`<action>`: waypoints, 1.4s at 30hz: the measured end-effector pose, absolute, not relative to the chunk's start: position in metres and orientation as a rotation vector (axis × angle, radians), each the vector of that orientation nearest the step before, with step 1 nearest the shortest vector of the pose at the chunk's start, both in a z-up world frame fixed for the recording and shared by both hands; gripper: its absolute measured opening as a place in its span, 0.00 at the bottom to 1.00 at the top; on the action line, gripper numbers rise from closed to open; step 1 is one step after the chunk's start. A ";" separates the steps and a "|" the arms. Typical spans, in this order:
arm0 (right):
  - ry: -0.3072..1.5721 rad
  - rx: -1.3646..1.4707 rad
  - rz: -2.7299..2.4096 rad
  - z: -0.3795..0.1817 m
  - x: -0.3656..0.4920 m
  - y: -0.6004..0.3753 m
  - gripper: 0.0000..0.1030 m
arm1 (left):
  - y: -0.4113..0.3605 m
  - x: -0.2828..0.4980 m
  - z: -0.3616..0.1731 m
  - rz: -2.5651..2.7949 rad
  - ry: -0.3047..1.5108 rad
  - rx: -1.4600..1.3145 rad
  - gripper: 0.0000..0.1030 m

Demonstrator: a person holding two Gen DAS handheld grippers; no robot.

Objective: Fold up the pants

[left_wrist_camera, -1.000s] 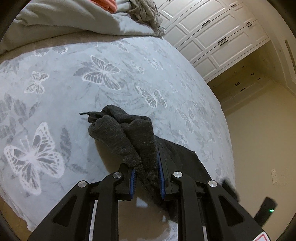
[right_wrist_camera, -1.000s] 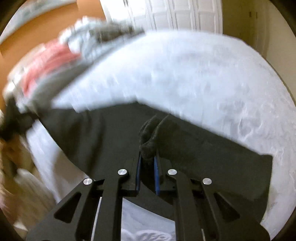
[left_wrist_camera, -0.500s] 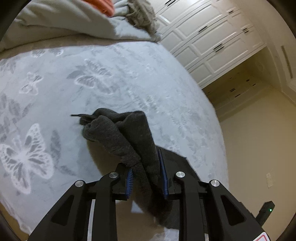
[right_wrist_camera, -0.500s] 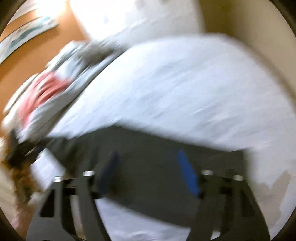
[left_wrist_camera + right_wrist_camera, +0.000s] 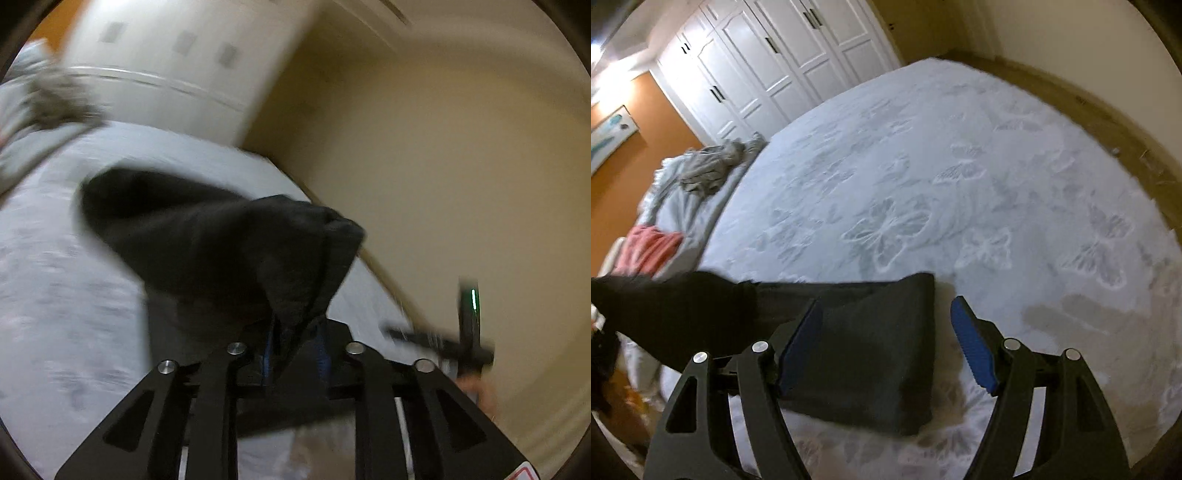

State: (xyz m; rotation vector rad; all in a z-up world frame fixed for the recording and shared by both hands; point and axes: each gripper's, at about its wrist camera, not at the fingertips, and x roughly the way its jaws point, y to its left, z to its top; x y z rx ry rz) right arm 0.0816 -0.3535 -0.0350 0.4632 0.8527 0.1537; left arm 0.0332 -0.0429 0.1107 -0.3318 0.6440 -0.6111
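The dark grey pants point(image 5: 857, 343) lie on the pale bedspread with butterfly prints point(image 5: 923, 177), one end flat near the bed's front edge. My right gripper point(image 5: 886, 325) is open, its blue pads apart just above that flat end, holding nothing. In the blurred left wrist view my left gripper point(image 5: 295, 350) is shut on a bunched part of the pants point(image 5: 229, 236) and holds it lifted above the bed. The right gripper point(image 5: 454, 343) shows at the right of that view.
A grey blanket with crumpled clothes point(image 5: 709, 166) and a pink garment point(image 5: 650, 247) lie at the bed's far left. White wardrobe doors point(image 5: 775, 59) stand behind. A beige wall point(image 5: 443, 147) and floor border the bed's right side.
My right gripper has opened and let go of the pants, whose end now lies flat. My left gripper has swung right with its bunched part of the pants still held.
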 end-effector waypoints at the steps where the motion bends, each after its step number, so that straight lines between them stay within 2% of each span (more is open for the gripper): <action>1: 0.872 0.466 0.161 -0.038 0.081 -0.353 0.71 | -0.070 0.037 0.092 -0.654 0.713 -0.297 0.46; 2: 0.888 0.462 0.165 -0.041 0.081 -0.352 0.71 | -0.079 0.038 0.081 -0.664 0.741 -0.299 0.52; 4: 0.918 0.432 0.181 -0.047 0.076 -0.346 0.71 | -0.084 0.041 0.058 -0.683 0.797 -0.340 0.55; 5: 0.934 0.404 0.194 -0.049 0.075 -0.342 0.71 | -0.081 0.043 0.053 -0.681 0.814 -0.354 0.63; 6: 0.947 0.374 0.214 -0.053 0.074 -0.337 0.71 | -0.071 0.046 0.046 -0.660 0.822 -0.379 0.67; 15: 1.077 0.373 0.312 -0.089 0.105 -0.295 0.72 | -0.037 0.053 0.028 -0.484 0.778 -0.301 0.69; 18: 1.153 0.314 0.254 -0.111 0.123 -0.274 0.77 | -0.033 0.051 0.025 -0.432 0.746 -0.242 0.71; 20: 1.137 0.242 0.243 -0.115 0.126 -0.258 0.58 | -0.034 0.048 0.024 -0.404 0.737 -0.196 0.71; 21: 1.103 0.177 0.242 -0.105 0.124 -0.248 0.35 | -0.034 0.046 0.024 -0.393 0.731 -0.181 0.71; 22: 1.050 0.157 0.259 -0.087 0.119 -0.245 0.17 | -0.032 0.046 0.024 -0.385 0.728 -0.176 0.71; 23: 0.997 0.178 0.285 -0.071 0.114 -0.246 0.15 | -0.029 0.047 0.025 -0.382 0.727 -0.184 0.71; 26: 0.844 0.175 0.313 -0.024 0.089 -0.255 0.15 | -0.018 0.048 0.027 -0.363 0.721 -0.230 0.77; 27: 0.861 0.112 0.272 -0.031 0.088 -0.257 0.19 | -0.015 0.049 0.026 -0.352 0.722 -0.239 0.80; 28: 0.920 0.081 0.240 -0.047 0.092 -0.261 0.30 | -0.011 0.053 0.023 -0.333 0.732 -0.249 0.81; 29: 1.004 0.073 0.195 -0.069 0.099 -0.267 0.34 | -0.009 0.056 0.019 -0.319 0.750 -0.250 0.81; 30: 1.114 0.095 0.136 -0.093 0.104 -0.277 0.36 | -0.009 0.061 0.013 -0.306 0.776 -0.246 0.81; 31: 1.132 0.147 0.140 -0.097 0.102 -0.288 0.36 | -0.009 0.065 0.008 -0.296 0.805 -0.242 0.81; 33: 1.051 0.214 0.151 -0.074 0.087 -0.308 0.35 | -0.005 0.078 -0.011 -0.265 0.899 -0.268 0.81; 35: 0.983 0.251 0.137 -0.057 0.066 -0.331 0.42 | 0.002 0.086 -0.024 -0.262 0.970 -0.333 0.81; 36: 0.978 0.310 0.138 -0.057 0.056 -0.345 0.50 | 0.006 0.089 -0.031 -0.260 1.002 -0.379 0.81; 42: 1.116 0.497 0.240 -0.103 0.058 -0.356 0.50 | 0.012 0.099 -0.064 -0.307 1.133 -0.572 0.81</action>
